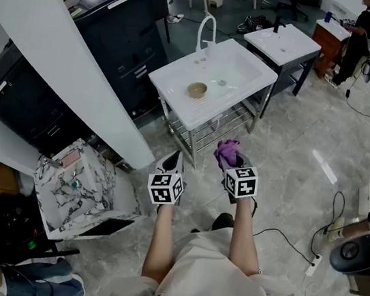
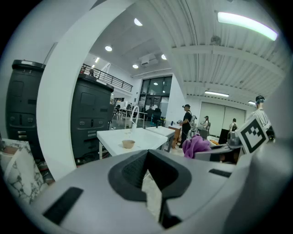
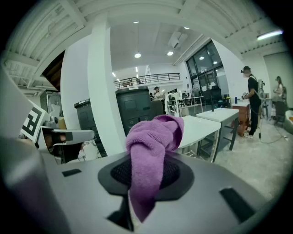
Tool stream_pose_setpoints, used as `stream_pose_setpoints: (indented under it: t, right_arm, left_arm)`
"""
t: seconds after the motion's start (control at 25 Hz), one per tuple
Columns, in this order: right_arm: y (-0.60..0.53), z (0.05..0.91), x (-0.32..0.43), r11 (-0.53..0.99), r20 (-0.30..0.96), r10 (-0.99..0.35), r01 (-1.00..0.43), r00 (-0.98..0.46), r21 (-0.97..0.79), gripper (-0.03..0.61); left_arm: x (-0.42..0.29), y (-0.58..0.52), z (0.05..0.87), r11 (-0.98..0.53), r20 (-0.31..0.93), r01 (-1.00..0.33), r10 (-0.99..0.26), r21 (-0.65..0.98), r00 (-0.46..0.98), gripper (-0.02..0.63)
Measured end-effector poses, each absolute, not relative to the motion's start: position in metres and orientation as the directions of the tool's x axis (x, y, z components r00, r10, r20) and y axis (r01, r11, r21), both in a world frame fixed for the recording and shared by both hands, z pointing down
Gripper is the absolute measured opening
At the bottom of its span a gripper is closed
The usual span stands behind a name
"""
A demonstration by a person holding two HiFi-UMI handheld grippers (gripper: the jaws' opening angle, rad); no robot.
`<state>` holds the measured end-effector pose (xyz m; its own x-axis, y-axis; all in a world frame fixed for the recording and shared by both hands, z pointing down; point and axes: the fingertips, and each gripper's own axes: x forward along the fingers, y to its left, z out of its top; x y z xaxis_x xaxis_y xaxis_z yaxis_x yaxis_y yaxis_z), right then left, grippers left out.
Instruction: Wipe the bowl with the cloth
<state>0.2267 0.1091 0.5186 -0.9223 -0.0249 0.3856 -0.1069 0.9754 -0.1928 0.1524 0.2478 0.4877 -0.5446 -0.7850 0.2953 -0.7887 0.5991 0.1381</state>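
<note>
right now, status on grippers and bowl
Right gripper shut on purple cloth. Left gripper shut, empty. Bowl on white sink unit ahead, untouched. Floor between, no obstacle seen.

Open workshop-like lab: freestanding sink stands (image 1: 241, 73), black machines (image 1: 124, 28), floor cables (image 1: 287, 236)

No writing legible from where I stand. Left marker cube (image 1: 166, 188) and right marker cube (image 1: 240, 181): black-and-white square patterns only, no letters, no digits. Black cabinets (image 1: 123, 31) by the white wall: small pale strips on their fronts, too small to read. No brand or sign can be made out on anything else.
</note>
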Motion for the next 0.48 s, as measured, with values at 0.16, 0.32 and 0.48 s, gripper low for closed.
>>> stream_pose_setpoints:
  t: [0.16, 0.32, 0.48]
  right_arm:
    - [0.116, 0.516, 0.228, 0.975, 0.370, -0.025, -0.105, -0.929, -0.198, 0.087]
    - [0.116, 0.522, 0.220, 0.972, 0.370, -0.021, -0.106, -0.929, -0.212, 0.087]
    - [0.104, 0.521, 0.203, 0.971, 0.365, -0.015, -0.100, -0.931, -0.215, 0.089]
  left_arm:
    - [0.153, 0.260, 0.486, 0.609, 0.284, -0.781, -0.780, 0.139, -0.557, 0.006]
    - [0.140, 0.260, 0.486, 0.621, 0.286, -0.771, -0.771, 0.137, -0.570, 0.006]
    - [0.125, 0.251, 0.485, 0.625, 0.290, -0.769, -0.767, 0.135, -0.572, 0.006]
